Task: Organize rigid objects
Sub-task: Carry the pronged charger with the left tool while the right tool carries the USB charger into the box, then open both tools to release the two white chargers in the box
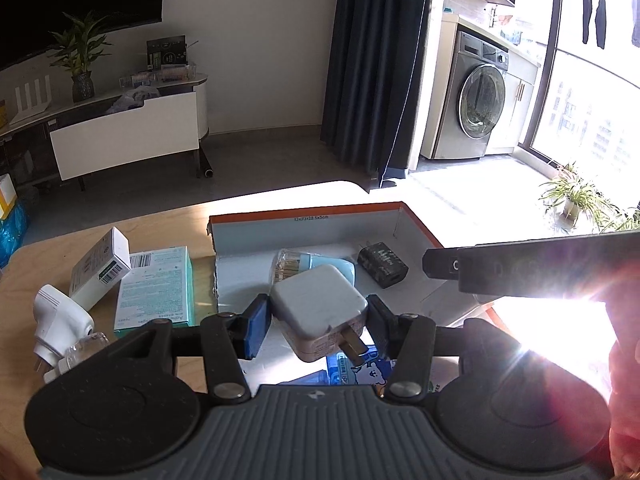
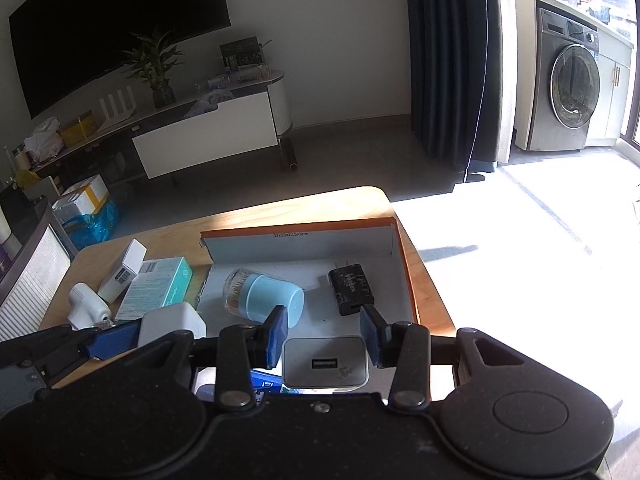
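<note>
An open cardboard box [image 1: 320,224] with orange edges lies on the wooden table; it also shows in the right wrist view [image 2: 304,240]. Inside it lie a blue-capped jar of cotton swabs [image 2: 264,298] and a black charger [image 2: 352,288]. My left gripper [image 1: 316,326] is shut on a white plug adapter [image 1: 320,308] and holds it over the box's near part. My right gripper [image 2: 324,334] is open above a white USB charger [image 2: 324,362], its fingers either side of it.
Left of the box lie a teal carton [image 1: 156,288], a small white box [image 1: 102,268] and a white plug-in device [image 1: 60,324]. A blue printed packet [image 1: 356,372] lies under the left gripper. The table edge is close on the right [image 2: 432,280].
</note>
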`<state>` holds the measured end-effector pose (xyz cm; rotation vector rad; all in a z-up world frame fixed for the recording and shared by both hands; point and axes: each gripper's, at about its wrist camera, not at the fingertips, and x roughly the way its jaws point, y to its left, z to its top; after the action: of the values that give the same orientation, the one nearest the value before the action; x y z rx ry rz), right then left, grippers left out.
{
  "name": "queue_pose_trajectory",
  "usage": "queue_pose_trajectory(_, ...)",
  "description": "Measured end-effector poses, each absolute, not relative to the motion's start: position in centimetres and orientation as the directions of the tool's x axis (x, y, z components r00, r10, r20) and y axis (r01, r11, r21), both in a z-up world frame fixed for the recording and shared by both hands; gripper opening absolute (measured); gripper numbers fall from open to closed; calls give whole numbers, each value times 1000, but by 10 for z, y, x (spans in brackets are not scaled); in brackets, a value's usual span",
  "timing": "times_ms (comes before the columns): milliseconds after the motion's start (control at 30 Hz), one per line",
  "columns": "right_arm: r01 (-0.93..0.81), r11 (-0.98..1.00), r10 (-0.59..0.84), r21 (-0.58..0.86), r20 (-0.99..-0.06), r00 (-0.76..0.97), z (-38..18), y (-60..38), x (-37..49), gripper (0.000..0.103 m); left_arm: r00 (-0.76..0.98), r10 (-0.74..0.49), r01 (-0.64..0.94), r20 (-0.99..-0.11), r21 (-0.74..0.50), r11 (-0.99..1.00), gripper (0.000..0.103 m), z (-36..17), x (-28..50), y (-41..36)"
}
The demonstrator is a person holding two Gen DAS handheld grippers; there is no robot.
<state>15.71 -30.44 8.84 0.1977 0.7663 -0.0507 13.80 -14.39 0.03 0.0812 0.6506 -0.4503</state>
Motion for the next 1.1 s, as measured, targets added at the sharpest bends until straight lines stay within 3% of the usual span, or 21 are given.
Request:
queue_pose_trajectory(800,100,984,34,144,-719,694,78,-310,220,50,659,-411,464,-630,-90,881,52,-10,169,-170)
queue_pose_trajectory(1100,86,979,66,187,-682,729,84,-318,241,51,595,-513,522,-619,-187,832,53,-11,181,-177)
